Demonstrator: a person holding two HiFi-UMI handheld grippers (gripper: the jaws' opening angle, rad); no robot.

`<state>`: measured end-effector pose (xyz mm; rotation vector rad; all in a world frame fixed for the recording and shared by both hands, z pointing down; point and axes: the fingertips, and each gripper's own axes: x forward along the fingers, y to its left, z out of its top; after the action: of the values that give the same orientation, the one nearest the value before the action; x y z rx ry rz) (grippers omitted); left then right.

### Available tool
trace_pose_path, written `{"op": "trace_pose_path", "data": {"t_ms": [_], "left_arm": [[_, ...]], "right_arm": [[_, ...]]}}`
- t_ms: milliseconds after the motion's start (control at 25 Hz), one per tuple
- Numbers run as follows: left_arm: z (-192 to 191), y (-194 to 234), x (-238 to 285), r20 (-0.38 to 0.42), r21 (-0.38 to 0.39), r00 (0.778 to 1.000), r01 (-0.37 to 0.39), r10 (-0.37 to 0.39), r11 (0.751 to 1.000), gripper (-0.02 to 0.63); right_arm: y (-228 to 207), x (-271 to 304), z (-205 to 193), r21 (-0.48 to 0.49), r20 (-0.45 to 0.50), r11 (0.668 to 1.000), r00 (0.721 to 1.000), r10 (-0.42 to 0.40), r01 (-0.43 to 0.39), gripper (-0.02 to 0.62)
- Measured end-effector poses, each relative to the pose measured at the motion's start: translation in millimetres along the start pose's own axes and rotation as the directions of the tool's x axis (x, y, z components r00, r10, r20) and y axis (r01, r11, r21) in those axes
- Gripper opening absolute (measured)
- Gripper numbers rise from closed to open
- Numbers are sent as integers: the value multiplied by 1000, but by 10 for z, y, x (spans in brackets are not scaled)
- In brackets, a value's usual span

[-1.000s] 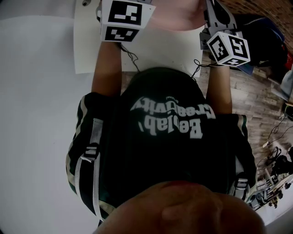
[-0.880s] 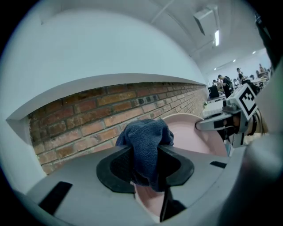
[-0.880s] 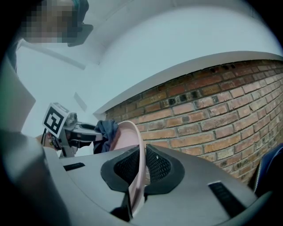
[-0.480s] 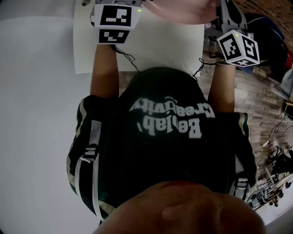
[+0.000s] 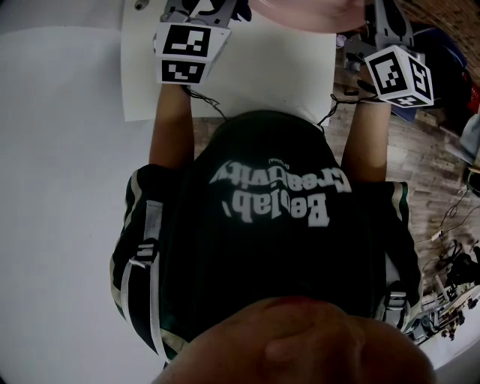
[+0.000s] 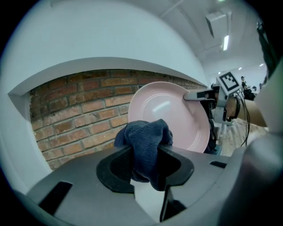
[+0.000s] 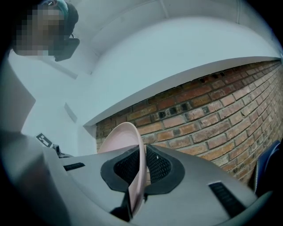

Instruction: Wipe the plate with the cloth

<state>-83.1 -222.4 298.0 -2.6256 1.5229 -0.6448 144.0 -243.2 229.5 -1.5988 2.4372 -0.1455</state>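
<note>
A pink plate is held upright in the air, its face turned toward my left gripper. That gripper is shut on a bunched dark blue cloth, which sits just before the plate's lower left part; I cannot tell whether it touches. My right gripper is shut on the plate's rim, seen edge-on between its jaws. From the left gripper view the right gripper clamps the plate's right edge. In the head view only the plate's near edge shows at the top.
A white table lies under both hands. A brick wall stands behind the plate. To the right are wooden flooring with cables and dark bags. The person's torso fills the lower head view.
The left gripper's marker cube has slid down and left in the head view. The right cube has shifted right, and the plate has moved toward the top edge, showing less.
</note>
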Motion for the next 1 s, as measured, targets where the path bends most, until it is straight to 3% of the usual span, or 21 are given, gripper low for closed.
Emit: {"op": "trace_pose_path", "data": {"t_ms": [360,640,1000], "left_arm": [[-248,-201,5,-71,-16,995,67,-68,998,129],[-583,-730,-3,-108,-39,982,152,-156,988,129],[-441,-1285,103,-56,-41,948,310,-312,950,129]], "right_arm": [[10,143,149,13,4,1000,1000,-21,21,10],[27,60,44,5,-3,1000,1000,-22,22,11],[165,103,-69,6,-18,1000,1000,-11,11,11]]}}
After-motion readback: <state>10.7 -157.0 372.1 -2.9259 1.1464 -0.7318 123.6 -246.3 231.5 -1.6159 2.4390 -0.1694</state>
